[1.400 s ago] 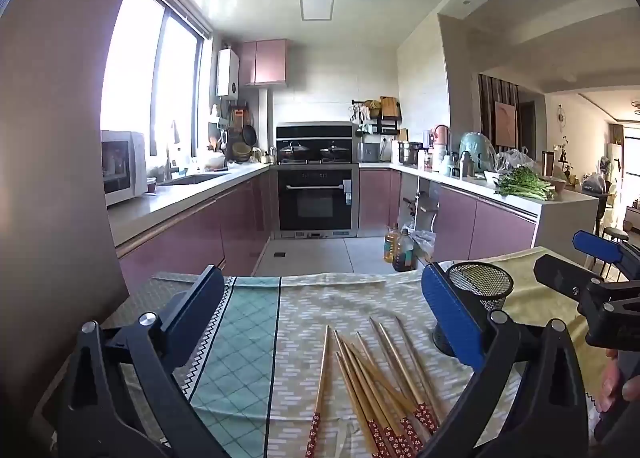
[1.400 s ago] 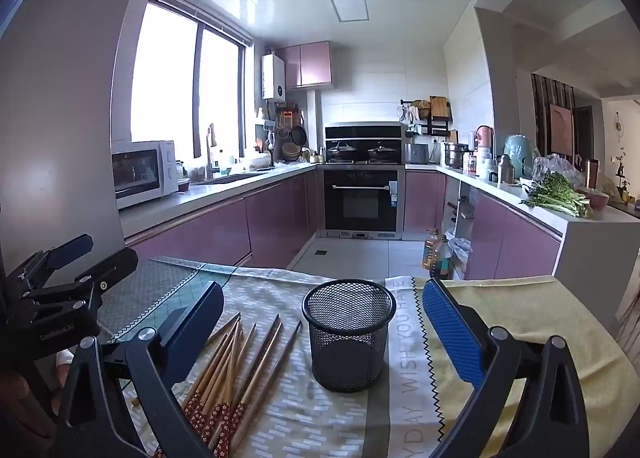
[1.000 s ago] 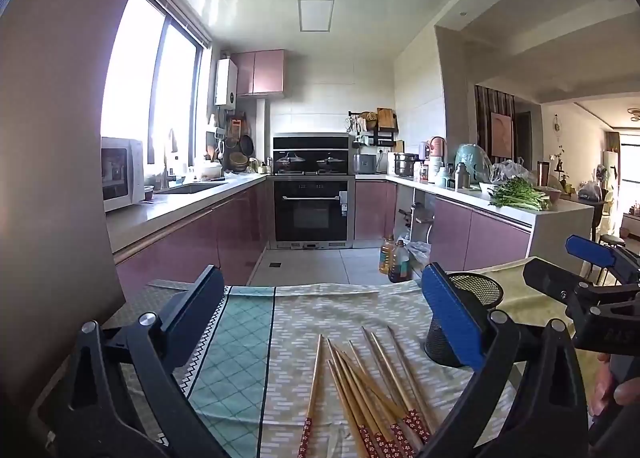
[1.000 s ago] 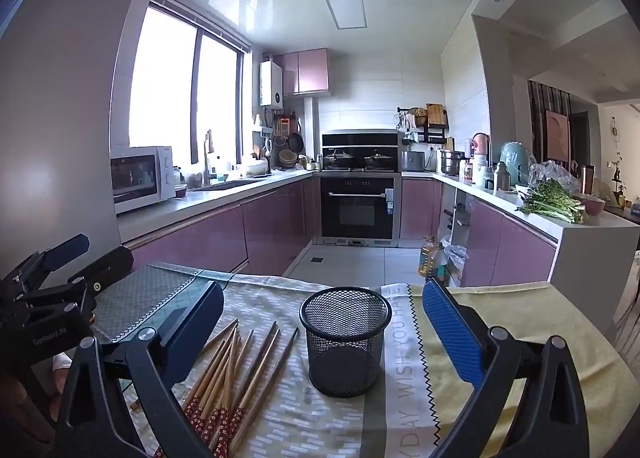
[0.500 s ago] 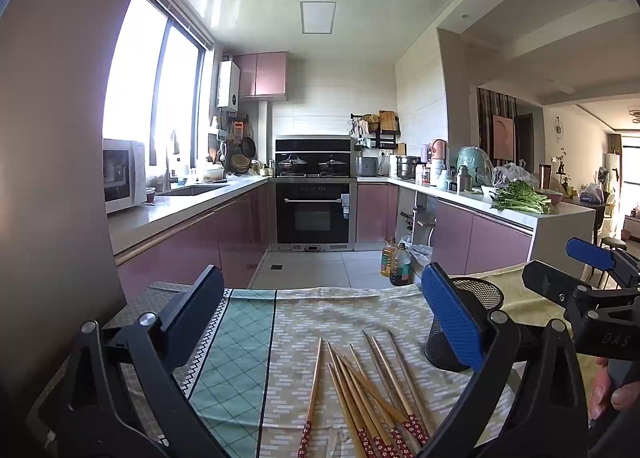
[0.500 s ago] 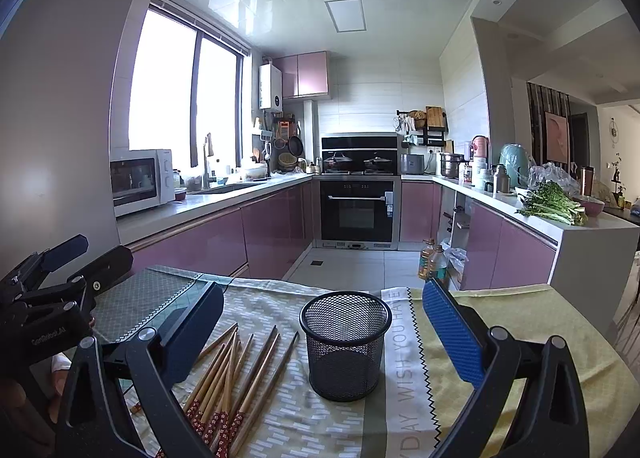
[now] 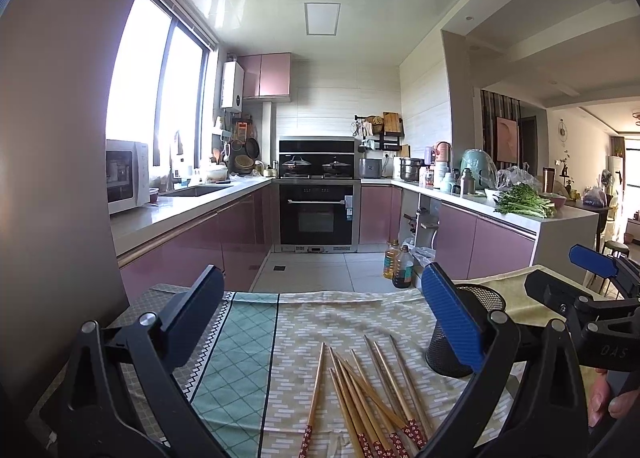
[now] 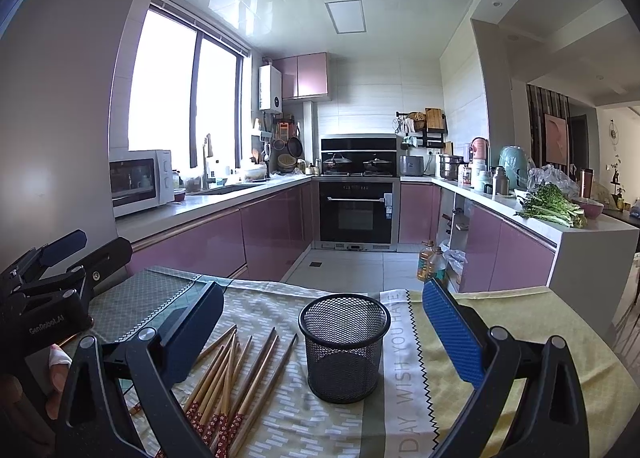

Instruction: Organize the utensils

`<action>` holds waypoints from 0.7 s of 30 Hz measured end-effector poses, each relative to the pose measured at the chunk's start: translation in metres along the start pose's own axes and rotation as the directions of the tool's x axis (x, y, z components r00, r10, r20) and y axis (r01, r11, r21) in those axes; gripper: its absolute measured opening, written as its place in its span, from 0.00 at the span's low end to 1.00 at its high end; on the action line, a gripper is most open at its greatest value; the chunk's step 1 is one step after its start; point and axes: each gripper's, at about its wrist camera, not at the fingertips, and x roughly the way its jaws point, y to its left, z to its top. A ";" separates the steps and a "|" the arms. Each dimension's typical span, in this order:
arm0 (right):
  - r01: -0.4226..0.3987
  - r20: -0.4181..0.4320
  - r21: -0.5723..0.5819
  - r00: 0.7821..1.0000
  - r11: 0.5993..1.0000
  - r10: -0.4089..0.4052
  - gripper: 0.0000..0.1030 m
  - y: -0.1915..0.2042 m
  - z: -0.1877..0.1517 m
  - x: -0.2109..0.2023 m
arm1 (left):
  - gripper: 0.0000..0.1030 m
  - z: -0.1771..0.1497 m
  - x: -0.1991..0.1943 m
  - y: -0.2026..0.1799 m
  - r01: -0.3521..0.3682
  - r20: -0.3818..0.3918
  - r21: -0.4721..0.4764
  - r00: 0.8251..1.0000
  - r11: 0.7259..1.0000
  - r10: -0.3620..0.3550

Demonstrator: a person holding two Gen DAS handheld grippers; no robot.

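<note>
Several wooden chopsticks (image 7: 362, 398) with red patterned ends lie loose on the cloth-covered table; they also show in the right wrist view (image 8: 232, 374). A black mesh cup (image 8: 344, 346) stands upright and empty to their right; it also shows in the left wrist view (image 7: 480, 300), partly behind a finger. My left gripper (image 7: 320, 322) is open and empty, above and behind the chopsticks. My right gripper (image 8: 320, 332) is open and empty, with the cup between its fingers' line of view.
The table carries a green, beige and yellow cloth (image 8: 404, 370). Beyond its far edge lies a kitchen floor with oil bottles (image 7: 398, 266), pink cabinets and an oven (image 7: 316, 214). Each gripper appears at the side of the other's view.
Both views have tilted slightly upward and steadied; the chopsticks and cup sit a little lower in frame. Nothing on the table has moved and both grippers stay open.
</note>
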 end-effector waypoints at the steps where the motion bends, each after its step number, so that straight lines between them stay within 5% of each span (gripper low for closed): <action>1: 0.000 0.001 0.001 1.000 1.000 0.000 0.94 0.000 0.000 0.000 | 0.95 0.000 0.000 0.000 0.002 0.001 -0.001 1.000 1.000 -0.002; 21: 0.011 0.008 0.008 1.000 1.000 -0.011 0.94 -0.003 0.003 -0.004 | 0.95 0.004 -0.001 -0.003 -0.012 0.013 -0.003 1.000 1.000 0.012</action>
